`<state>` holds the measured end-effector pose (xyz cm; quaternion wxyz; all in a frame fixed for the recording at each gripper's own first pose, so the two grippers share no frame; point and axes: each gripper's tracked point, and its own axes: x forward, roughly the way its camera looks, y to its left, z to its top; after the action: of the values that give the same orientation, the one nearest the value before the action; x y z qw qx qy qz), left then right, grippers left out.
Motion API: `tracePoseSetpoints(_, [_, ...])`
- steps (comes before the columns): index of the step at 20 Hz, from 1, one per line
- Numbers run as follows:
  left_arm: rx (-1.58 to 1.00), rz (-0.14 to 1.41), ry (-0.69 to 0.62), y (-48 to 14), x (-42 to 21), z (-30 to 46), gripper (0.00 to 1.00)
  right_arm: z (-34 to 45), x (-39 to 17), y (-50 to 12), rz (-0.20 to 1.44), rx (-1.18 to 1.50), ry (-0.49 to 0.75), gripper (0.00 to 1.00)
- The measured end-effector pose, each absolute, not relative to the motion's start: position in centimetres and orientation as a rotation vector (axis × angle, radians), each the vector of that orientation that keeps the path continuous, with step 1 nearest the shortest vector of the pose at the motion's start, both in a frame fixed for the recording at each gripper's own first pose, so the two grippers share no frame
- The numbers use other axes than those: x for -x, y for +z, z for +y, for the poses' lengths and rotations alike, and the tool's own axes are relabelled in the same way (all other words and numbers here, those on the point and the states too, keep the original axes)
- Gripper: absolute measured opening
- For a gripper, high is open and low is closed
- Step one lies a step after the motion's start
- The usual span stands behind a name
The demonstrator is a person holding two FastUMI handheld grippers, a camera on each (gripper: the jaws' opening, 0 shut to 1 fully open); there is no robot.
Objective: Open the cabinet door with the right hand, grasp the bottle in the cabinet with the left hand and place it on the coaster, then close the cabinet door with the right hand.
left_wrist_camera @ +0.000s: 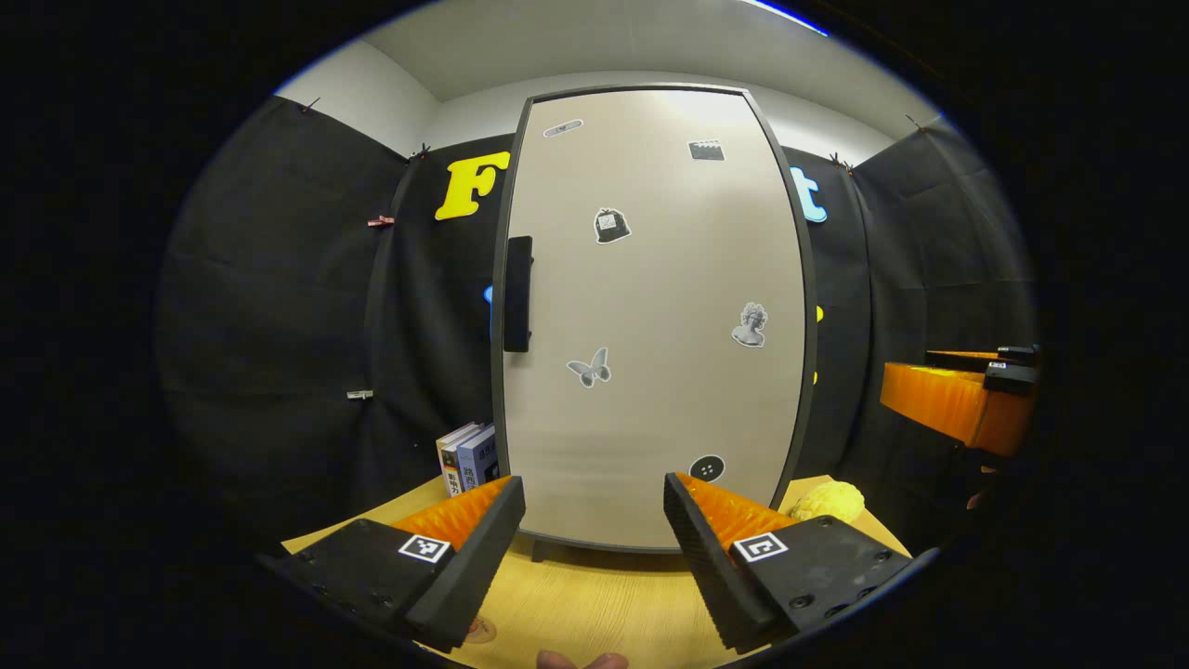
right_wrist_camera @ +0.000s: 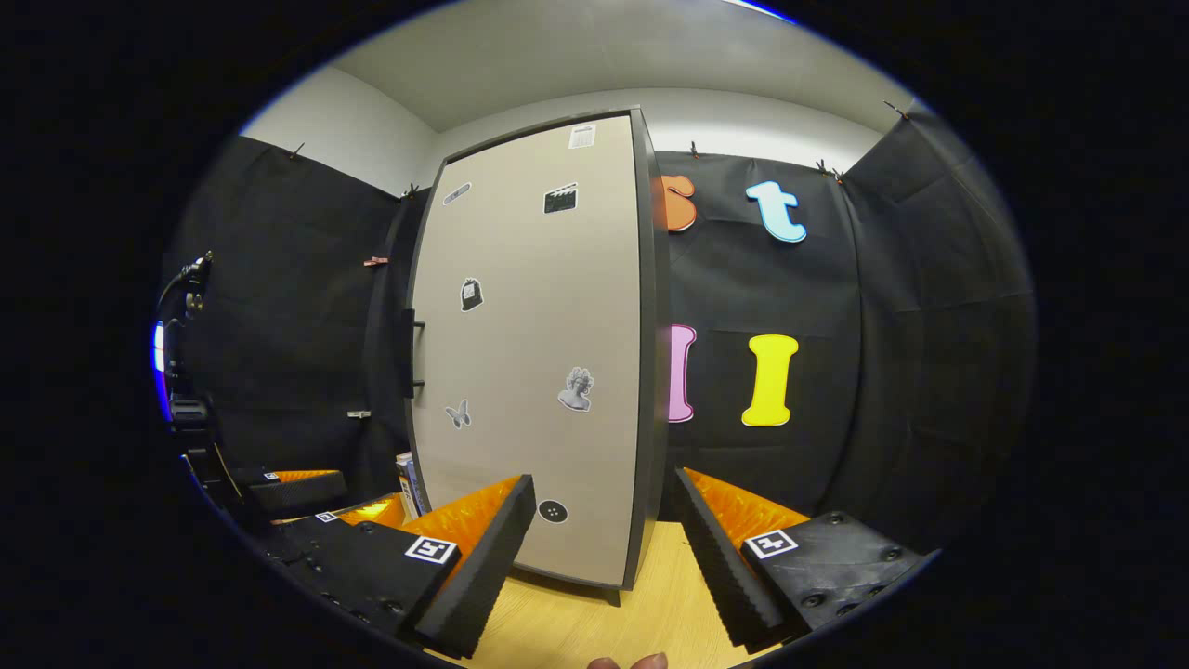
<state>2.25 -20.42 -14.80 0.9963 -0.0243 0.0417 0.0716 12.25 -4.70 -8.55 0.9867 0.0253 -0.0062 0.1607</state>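
Your left gripper (left_wrist_camera: 594, 530) hangs over the wooden table (left_wrist_camera: 594, 604) with its two fingers spread wide apart and nothing between them. It faces the cabinet door (left_wrist_camera: 650, 316) square on. The door is shut: a tall, pale grey-beige panel in a dark frame, standing upright on the table. A black bar handle (left_wrist_camera: 517, 294) sits on its left edge, about halfway up. Small stickers are scattered across the panel, among them a butterfly (left_wrist_camera: 590, 368), a bust (left_wrist_camera: 751, 324) and a black button (left_wrist_camera: 707, 468) near the bottom. The bottle is behind the closed door, so you cannot see it. A round coaster (left_wrist_camera: 480, 631) lies on the table just under the left finger, only partly visible.

A few books (left_wrist_camera: 467, 455) stand just left of the cabinet. A yellow lumpy object (left_wrist_camera: 827, 502) lies on the table to its right.

Your right gripper (right_wrist_camera: 604, 548) also has its fingers well apart and empty. From it the door (right_wrist_camera: 529, 372) shows at an angle, handle (right_wrist_camera: 409, 353) on the far left edge. In the left gripper view, the right gripper (left_wrist_camera: 966, 395) is at the right edge, well clear of the cabinet.
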Motion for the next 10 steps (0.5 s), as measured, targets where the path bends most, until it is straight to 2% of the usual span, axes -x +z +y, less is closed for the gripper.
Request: tracePoseSetpoints(10, [0.045, 0.057, 0.13, -13.83, -1.89, -21.32, 0.95, -4.6, -11.56, -8.53, -0.012, -0.045, 0.331, 0.96])
